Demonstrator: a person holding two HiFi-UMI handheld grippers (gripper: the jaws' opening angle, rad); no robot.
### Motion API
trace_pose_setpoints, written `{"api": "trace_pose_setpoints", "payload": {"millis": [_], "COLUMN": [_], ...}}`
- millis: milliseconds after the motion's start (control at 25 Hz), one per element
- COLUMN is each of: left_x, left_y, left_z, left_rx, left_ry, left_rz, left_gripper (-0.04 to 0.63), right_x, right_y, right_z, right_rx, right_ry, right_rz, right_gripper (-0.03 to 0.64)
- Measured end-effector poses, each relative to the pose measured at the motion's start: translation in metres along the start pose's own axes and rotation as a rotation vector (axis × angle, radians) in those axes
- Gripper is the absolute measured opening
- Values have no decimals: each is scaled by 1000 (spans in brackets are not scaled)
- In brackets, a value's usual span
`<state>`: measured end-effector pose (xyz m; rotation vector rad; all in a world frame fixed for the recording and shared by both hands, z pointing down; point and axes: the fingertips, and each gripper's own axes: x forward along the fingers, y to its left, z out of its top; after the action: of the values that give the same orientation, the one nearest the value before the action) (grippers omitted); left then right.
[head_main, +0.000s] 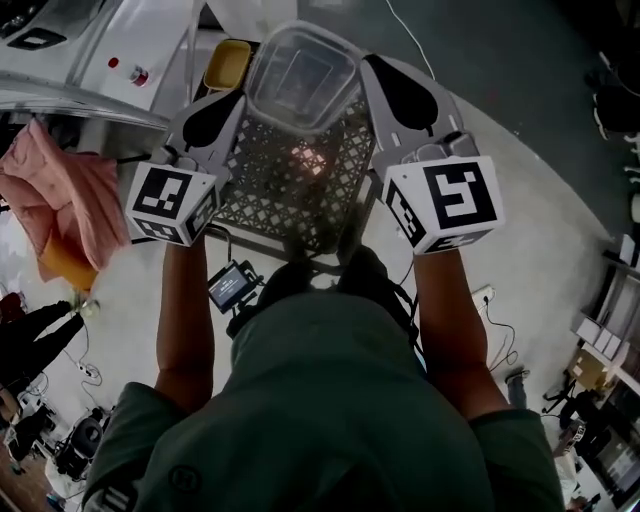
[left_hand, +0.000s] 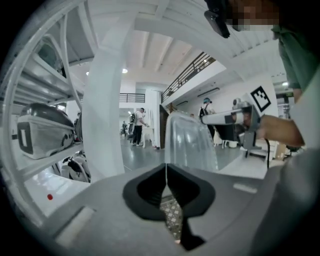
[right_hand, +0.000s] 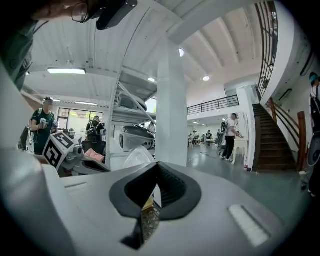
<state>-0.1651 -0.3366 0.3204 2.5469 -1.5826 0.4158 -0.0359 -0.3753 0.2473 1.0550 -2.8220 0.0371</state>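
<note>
A grey lattice basket (head_main: 290, 185) is held up between both grippers in the head view. A clear plastic container (head_main: 302, 75) rests on its far end. My left gripper (head_main: 215, 115) is shut on the basket's left side, and my right gripper (head_main: 400, 95) is shut on its right side. In the left gripper view the jaws (left_hand: 166, 172) meet at the tips, with lattice (left_hand: 173, 217) showing in the gap below and the clear container (left_hand: 190, 145) just beyond. The right gripper view shows the jaws (right_hand: 156, 170) closed over lattice (right_hand: 149, 217), the container (right_hand: 137, 156) behind them.
A yellow tub (head_main: 227, 62) lies beyond the basket by a white machine (head_main: 100, 50). Pink cloth (head_main: 60, 195) hangs at the left. A small screen device (head_main: 232, 287) sits below the basket. A white pillar (right_hand: 171, 105) stands ahead in the hall, where several people stand in the distance.
</note>
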Motion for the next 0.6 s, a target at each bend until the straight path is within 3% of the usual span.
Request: {"api": "trace_pose_setpoints", "payload": {"millis": [600], "left_x": [-71], "left_y": [-24], "left_z": [71], "left_rx": [111], "left_ry": [-134], "left_rz": [4], "left_gripper": [8], "right_x": [-62], "right_y": [43], "right_z": [77], "right_rx": [-138], "right_ry": [-97], "right_rz": [-38], "right_gripper": [5]}}
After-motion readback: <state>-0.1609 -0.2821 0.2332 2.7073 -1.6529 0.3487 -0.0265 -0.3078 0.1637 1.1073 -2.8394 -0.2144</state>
